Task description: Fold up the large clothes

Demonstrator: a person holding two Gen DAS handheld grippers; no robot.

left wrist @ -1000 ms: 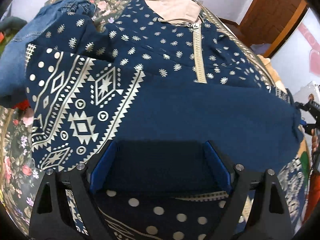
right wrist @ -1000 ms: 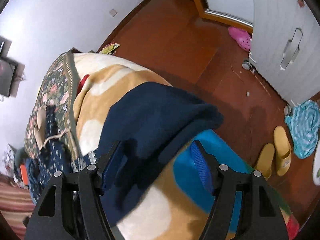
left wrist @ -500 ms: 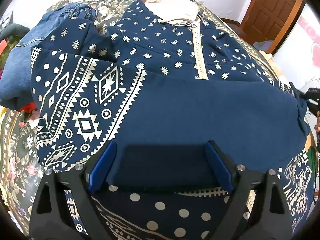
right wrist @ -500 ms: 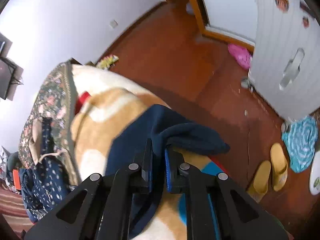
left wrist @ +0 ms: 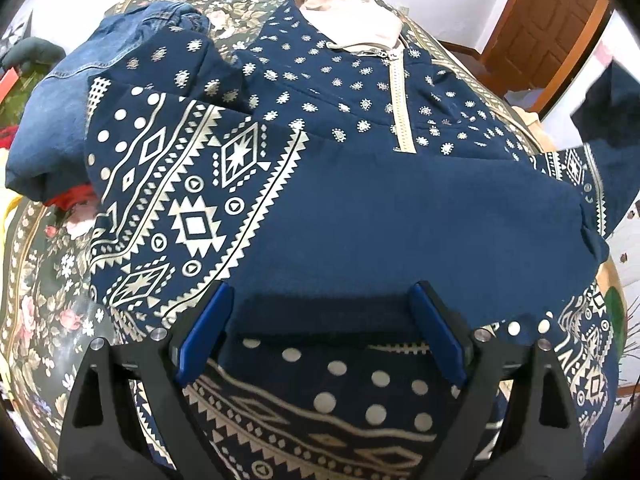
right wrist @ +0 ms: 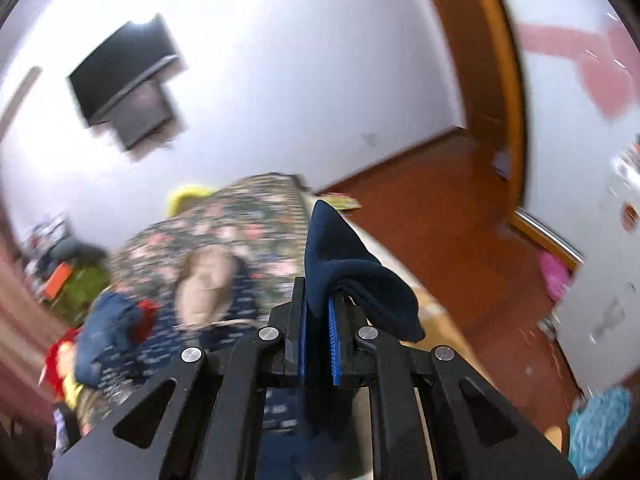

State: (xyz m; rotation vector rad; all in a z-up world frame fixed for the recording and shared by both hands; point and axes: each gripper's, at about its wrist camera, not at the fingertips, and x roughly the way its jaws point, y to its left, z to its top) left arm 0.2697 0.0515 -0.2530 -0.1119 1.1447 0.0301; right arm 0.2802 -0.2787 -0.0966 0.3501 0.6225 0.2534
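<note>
On the bed [left wrist: 36,304], spread over the floral cover, there's the big navy hoodie [left wrist: 360,92] lying flat, front up, zip [left wrist: 400,108] running down the middle. Its long axis goes from the beige hood [left wrist: 344,24] at the far end to the hem closest to the left camera. One patterned sleeve is folded across the chest and a plain navy panel lies across the middle. Looks like thick, soft fleece, so I'd guess it's floppy and a bit heavy, will sag and drag if you lift from one point, not slippery, nothing to break. Best bet is pinching an edge or a cuff. The right tool [right wrist: 318,340] does just that, clamped tight on a navy cuff [right wrist: 352,280] which bunches and flops over one finger, held up off the bed. The left tool [left wrist: 320,336] hangs over the near edge of the navy panel with jaws wide apart, pressing nothing. There's some denim [left wrist: 100,72] piled next to the hoodie.
</note>
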